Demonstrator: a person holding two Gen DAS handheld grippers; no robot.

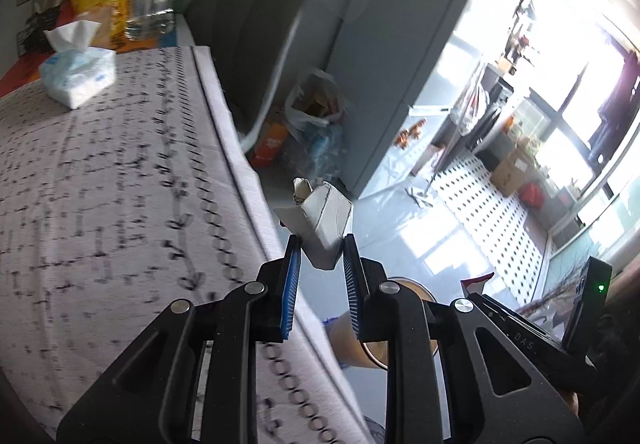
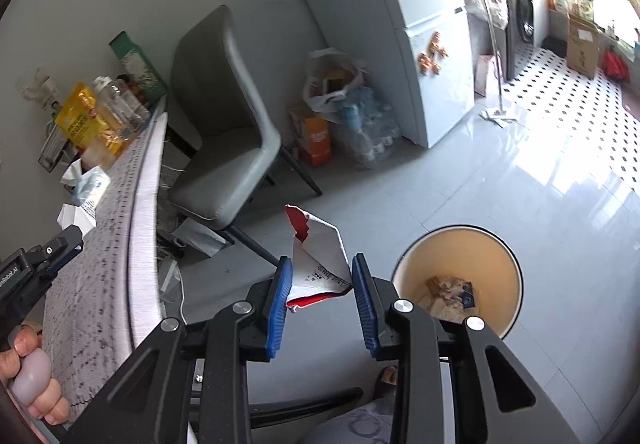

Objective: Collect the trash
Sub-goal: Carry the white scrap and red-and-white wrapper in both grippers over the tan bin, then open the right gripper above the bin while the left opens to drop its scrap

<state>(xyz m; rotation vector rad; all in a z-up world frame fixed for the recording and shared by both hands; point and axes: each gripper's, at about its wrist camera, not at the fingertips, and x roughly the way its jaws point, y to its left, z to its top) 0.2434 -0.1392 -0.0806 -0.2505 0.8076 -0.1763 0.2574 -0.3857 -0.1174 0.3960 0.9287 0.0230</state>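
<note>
Left gripper (image 1: pixel 320 244) clenched on crumpled white paper carton scrap (image 1: pixel 326 220), off the patterned tablecloth (image 1: pixel 120 172) edge. Right gripper (image 2: pixel 322 276) clenched on torn red-and-white paper wrapper (image 2: pixel 318 260); round cream waste bin (image 2: pixel 500 264) at 3 o'clock, holding scraps.

I read "DAS" on the right gripper (image 1: pixel 516 318) body, and "nRobot.AI", cut off, on the left gripper (image 2: pixel 60 248).

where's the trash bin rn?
On the floor beside the table: in the right wrist view the trash bin sits lower right, just right of the right gripper holding the red-and-white wrapper.
</note>
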